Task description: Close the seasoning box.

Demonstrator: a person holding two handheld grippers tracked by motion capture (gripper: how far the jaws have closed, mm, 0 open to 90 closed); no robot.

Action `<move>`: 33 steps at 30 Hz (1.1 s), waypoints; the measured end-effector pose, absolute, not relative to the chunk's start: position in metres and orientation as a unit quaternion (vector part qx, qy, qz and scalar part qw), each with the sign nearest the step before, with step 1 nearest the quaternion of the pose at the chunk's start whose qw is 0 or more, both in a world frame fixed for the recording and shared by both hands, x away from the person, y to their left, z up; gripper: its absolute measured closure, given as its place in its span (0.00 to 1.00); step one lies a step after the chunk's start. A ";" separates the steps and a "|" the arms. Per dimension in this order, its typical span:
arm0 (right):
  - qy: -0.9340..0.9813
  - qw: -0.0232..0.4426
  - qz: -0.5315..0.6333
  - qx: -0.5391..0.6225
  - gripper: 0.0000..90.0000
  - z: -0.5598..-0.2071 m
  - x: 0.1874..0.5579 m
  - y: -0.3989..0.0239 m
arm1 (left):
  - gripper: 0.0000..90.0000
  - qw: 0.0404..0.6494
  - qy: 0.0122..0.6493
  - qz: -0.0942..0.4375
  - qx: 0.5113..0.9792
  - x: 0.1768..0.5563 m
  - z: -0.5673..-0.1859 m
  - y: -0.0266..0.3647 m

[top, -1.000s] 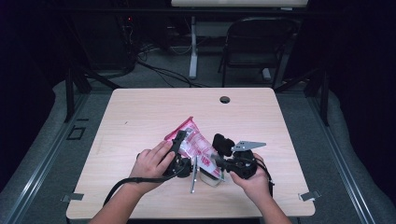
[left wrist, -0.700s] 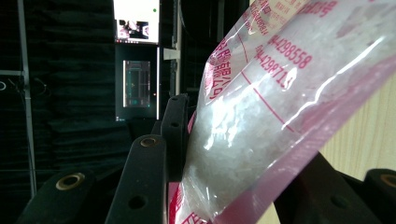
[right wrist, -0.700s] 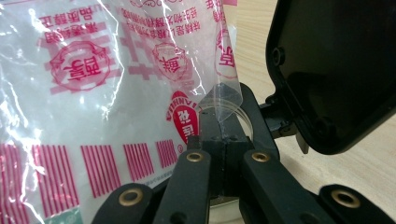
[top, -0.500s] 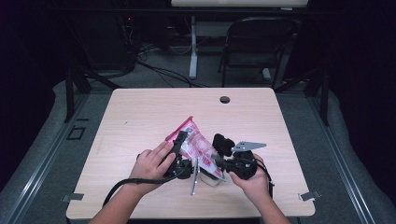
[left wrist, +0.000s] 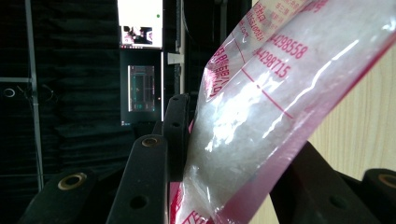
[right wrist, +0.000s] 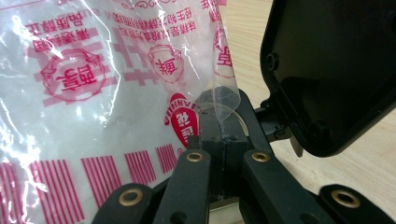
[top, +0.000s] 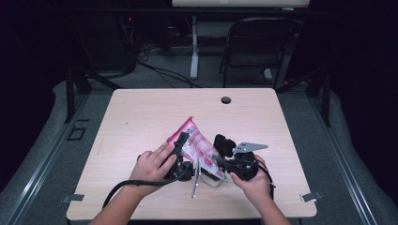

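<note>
Pinching the plastic bag [right wrist: 93, 93] corner tight in my right hand-held gripper [right wrist: 223, 122], I clamp my left hand-held gripper [left wrist: 224, 154] across its body, steadying it above the bench [top: 141, 117].

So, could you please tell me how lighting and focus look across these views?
High view: table evenly lit, surroundings dark. Left gripper view: plastic bag very close, soft, with glare streaks. Right gripper view: the bag's print is sharp, with bright reflections on its wrinkles.
</note>
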State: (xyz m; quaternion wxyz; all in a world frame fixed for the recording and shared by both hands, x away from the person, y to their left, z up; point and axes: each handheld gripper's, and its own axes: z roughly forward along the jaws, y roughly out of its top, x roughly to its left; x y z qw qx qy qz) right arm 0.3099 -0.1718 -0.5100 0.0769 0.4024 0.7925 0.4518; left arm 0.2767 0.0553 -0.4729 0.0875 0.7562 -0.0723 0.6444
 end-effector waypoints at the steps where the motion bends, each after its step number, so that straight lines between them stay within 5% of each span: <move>1: 0.792 0.077 0.452 0.403 1.00 -0.510 0.310 -0.172 | 0.75 0.089 -0.072 0.645 0.756 0.277 -0.473 0.055; 33: 0.785 0.083 0.456 0.410 1.00 -0.510 0.312 -0.175 | 0.75 0.083 -0.084 0.647 0.753 0.276 -0.472 0.053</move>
